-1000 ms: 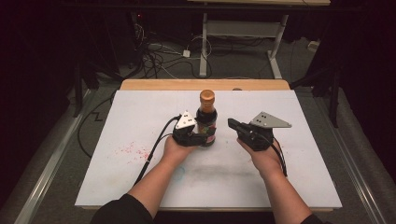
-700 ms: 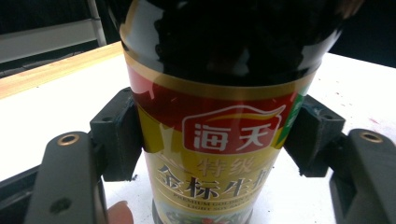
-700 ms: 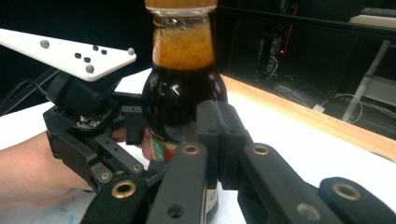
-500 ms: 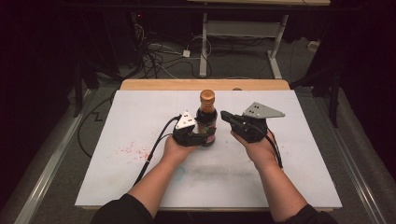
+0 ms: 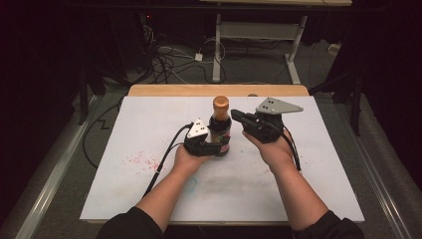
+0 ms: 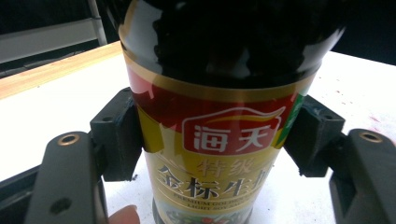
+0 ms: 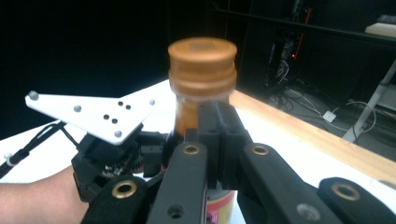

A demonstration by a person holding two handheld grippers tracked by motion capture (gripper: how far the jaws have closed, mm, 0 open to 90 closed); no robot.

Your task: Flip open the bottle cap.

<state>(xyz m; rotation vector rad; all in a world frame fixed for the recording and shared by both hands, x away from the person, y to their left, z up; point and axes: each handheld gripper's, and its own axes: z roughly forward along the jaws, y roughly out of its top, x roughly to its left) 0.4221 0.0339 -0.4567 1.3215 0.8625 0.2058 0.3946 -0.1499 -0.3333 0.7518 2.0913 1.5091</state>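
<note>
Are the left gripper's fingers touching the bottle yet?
Touching. In the left gripper view, both fingers press flat against the label on either side of the bottle, with no gap visible.

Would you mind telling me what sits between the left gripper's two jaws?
The sauce bottle sits between the jaws, which touch its label on both sides in the left gripper view.

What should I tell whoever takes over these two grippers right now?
Left gripper: fingers clamped on the soy sauce bottle, which stands upright mid-table on the white board.
Right gripper: shut, empty, raised beside the bottle's neck, fingers pointing at it just below the orange cap.
Done: bottle steadied.
Left: cap is on; probably open the right gripper and grip the cap.
</note>
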